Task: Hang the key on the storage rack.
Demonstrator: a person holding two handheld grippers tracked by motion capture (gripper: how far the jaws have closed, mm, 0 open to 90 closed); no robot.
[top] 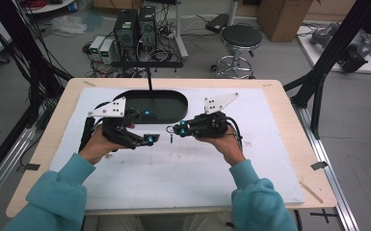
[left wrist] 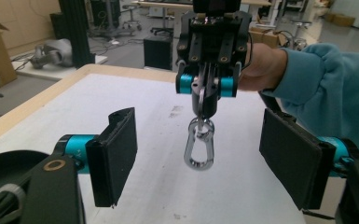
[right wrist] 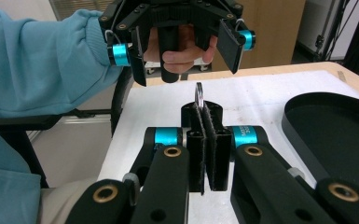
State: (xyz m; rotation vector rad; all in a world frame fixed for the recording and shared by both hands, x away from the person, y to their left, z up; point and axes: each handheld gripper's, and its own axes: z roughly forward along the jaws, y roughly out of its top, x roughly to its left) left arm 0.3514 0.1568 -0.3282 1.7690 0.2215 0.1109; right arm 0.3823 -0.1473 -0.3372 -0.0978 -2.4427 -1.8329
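carabiner [left wrist: 198, 148] | right claw [left wrist: 207, 88] clamps its ring, dangling | left claw [left wrist: 205, 161] wide, empty

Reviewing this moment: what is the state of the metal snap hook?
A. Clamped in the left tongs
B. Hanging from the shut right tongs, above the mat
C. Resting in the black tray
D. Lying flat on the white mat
B. In the left gripper view the snap hook dangles by its ring from the shut right tongs, clear of the white mat, while the left tongs stand wide open with nothing in them.
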